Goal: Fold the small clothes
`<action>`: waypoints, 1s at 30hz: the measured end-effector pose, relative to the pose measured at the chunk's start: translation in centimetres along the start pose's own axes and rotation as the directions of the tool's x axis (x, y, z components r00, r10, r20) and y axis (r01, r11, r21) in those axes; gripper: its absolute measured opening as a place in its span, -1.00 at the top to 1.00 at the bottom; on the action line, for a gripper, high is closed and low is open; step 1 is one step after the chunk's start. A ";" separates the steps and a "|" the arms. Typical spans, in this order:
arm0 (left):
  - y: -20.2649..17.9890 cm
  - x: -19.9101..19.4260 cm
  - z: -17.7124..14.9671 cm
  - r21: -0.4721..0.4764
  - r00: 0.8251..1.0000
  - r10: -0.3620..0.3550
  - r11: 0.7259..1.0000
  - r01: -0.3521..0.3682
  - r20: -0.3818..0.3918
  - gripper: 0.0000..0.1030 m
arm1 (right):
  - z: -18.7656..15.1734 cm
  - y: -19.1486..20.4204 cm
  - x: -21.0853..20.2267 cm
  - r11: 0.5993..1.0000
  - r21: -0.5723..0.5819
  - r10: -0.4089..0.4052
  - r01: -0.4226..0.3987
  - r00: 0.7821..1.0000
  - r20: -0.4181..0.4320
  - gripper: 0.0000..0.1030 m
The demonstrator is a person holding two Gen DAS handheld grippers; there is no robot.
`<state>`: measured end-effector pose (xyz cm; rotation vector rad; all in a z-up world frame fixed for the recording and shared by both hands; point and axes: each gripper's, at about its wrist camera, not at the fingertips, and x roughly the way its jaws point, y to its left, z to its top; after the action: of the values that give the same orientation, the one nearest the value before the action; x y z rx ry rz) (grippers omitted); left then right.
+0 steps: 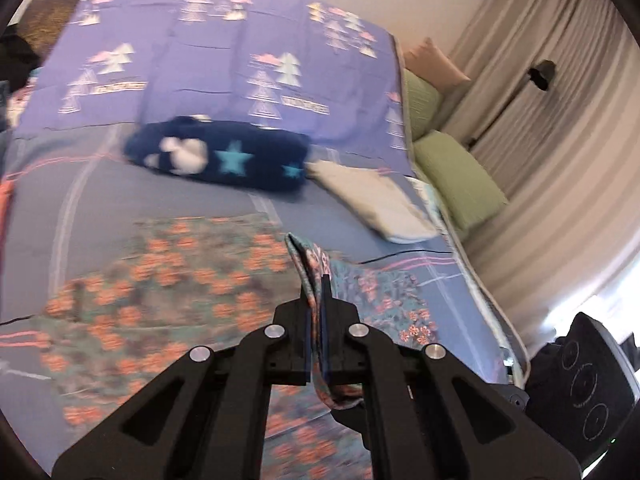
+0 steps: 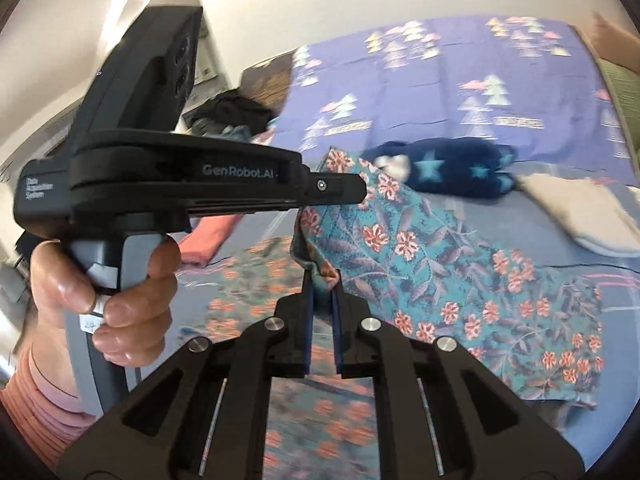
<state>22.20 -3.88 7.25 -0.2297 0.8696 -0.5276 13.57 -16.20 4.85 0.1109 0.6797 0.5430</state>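
- A bed (image 1: 100,208) under a blue-grey cover carries everything here; a purple blanket printed with pale triangular trees (image 1: 224,60) lies across its far half.
- Between that blanket and my work sits a dark navy fleece bundle with light-blue stars (image 1: 224,158), and just to its right a pale grey folded garment (image 1: 376,204), both apart from the piece I hold.
- Green pillows (image 1: 456,176) line the bed's right edge, with beige curtains (image 1: 560,120) behind them.
- A pink folded cloth (image 2: 208,236) rests at the bed's left side, and dark clothing (image 2: 236,112) is heaped beyond it.
- The task's thing, a teal cloth patterned with orange flowers (image 2: 420,248), is raised at one edge while the rest trails on the bed.
- My left gripper (image 1: 316,300) has its jaws closed on a bunched fold of that cloth.
- My right gripper (image 2: 322,284) pinches the same edge, jaws closed on the fabric.
- My left hand (image 2: 104,280) wraps the grey handle, its gripper crossing the right camera's view from the left, pointing over the bed.
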 end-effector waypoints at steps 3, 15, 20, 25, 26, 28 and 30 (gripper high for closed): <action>2.9 -1.6 -0.6 -0.024 0.999 0.054 0.998 -0.054 -0.006 0.95 | 0.0 2.2 2.3 0.998 -0.016 0.060 -0.061 0.997 -0.047 0.85; 10.2 -5.0 -3.7 -0.062 0.982 0.184 0.980 -0.186 -0.043 0.95 | -1.4 8.0 7.5 0.981 0.009 0.194 -0.196 0.966 -0.171 0.84; 11.9 -5.3 -4.4 -0.039 0.967 0.248 0.967 -0.251 -0.062 0.94 | -1.6 10.0 9.6 0.975 0.002 0.216 -0.220 0.954 -0.208 0.84; 14.7 -5.2 -5.7 -0.081 0.957 0.276 0.956 -0.283 -0.089 0.94 | -2.3 11.4 12.0 0.972 0.005 0.231 -0.237 0.941 -0.249 0.84; 15.2 -4.8 -6.0 -0.089 0.954 0.283 0.952 -0.292 -0.101 0.93 | -2.5 11.6 12.3 0.971 0.005 0.231 -0.238 0.939 -0.256 0.84; 16.2 -4.0 -6.8 -0.092 0.938 0.322 0.938 -0.335 -0.128 0.88 | -3.1 11.9 13.6 0.973 0.004 0.221 -0.229 0.932 -0.286 0.84; 17.1 -3.2 -7.7 -0.086 0.921 0.362 0.923 -0.376 -0.147 0.78 | -4.0 12.0 14.8 0.976 -0.002 0.206 -0.218 0.923 -0.324 0.75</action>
<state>20.49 12.42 -2.29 -0.1295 1.0421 -0.1397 15.27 1.35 -3.40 0.0606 0.9834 0.7933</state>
